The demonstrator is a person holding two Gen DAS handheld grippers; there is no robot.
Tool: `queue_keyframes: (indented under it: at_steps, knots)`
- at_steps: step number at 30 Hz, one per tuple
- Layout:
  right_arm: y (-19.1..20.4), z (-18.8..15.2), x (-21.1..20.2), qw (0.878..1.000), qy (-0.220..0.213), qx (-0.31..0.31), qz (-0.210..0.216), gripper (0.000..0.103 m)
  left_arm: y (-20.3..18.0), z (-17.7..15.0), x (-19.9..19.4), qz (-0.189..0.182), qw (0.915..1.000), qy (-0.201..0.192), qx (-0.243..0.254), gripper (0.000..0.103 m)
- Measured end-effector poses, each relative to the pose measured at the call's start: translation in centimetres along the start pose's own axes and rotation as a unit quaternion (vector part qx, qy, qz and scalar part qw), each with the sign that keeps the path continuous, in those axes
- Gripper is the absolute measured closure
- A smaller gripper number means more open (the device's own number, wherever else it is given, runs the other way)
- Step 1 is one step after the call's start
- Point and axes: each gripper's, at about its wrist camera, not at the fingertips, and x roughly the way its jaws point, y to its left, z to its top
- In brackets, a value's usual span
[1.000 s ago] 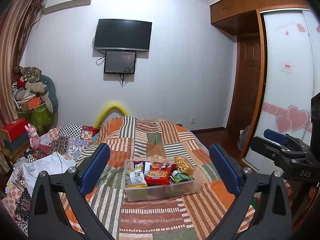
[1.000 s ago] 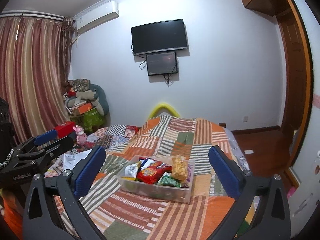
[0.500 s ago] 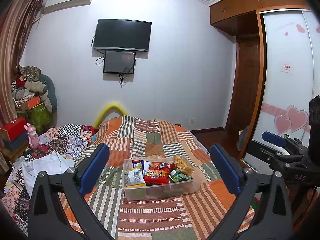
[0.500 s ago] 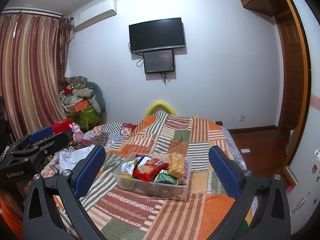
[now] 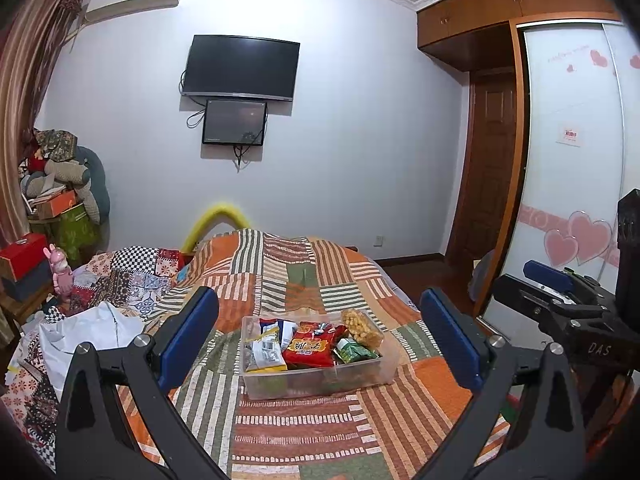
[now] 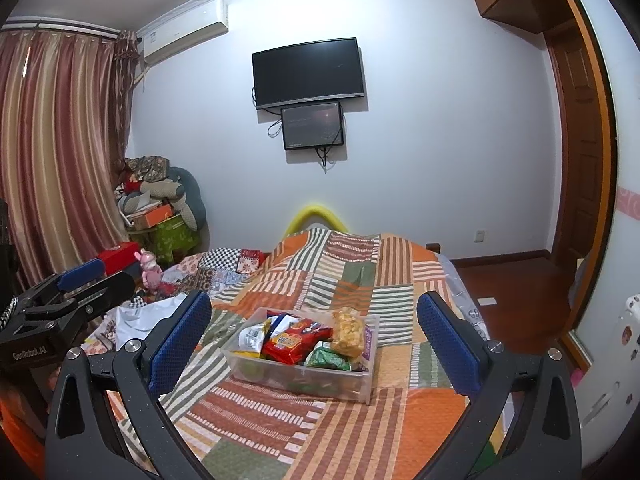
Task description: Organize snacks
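A clear plastic bin (image 5: 384,372) sits on the patchwork bedspread (image 5: 304,432), also in the right wrist view (image 6: 360,380). It holds a red snack bag (image 5: 310,348), a yellow-white bag (image 5: 262,354), a green bag (image 5: 354,350) and a bag of puffed snacks (image 5: 362,322). My left gripper (image 5: 318,338) is open and empty, held above the bed on the near side of the bin. My right gripper (image 6: 312,340) is open and empty, also short of the bin. The right gripper also shows at the right edge of the left wrist view (image 5: 560,304).
Folded quilts and white cloth (image 5: 88,328) lie on the bed's left side. A pile of boxes and cushions (image 6: 160,208) stands in the left corner by the curtain. A wardrobe with sliding doors (image 5: 572,160) stands to the right. A TV (image 5: 240,68) hangs on the far wall.
Both views have shifted slightly: the bin sits a little lower and more central between the fingers. Both grippers stay open and empty.
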Motion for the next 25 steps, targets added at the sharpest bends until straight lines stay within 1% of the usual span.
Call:
queue_keyframes:
  at_steps: [8, 25]
  knots:
    - [-0.07, 0.05, -0.07, 1.0, -0.002, 0.002, -0.003, 0.0, -0.06, 0.02, -0.08, 0.0, 1.0, -0.005, 0.001, 0.001]
    - [-0.17, 0.04, 0.02, 1.0, -0.001, 0.006, -0.003, 0.0, -0.15, -0.17, 0.26, -0.007, 1.0, 0.004, -0.003, 0.001]
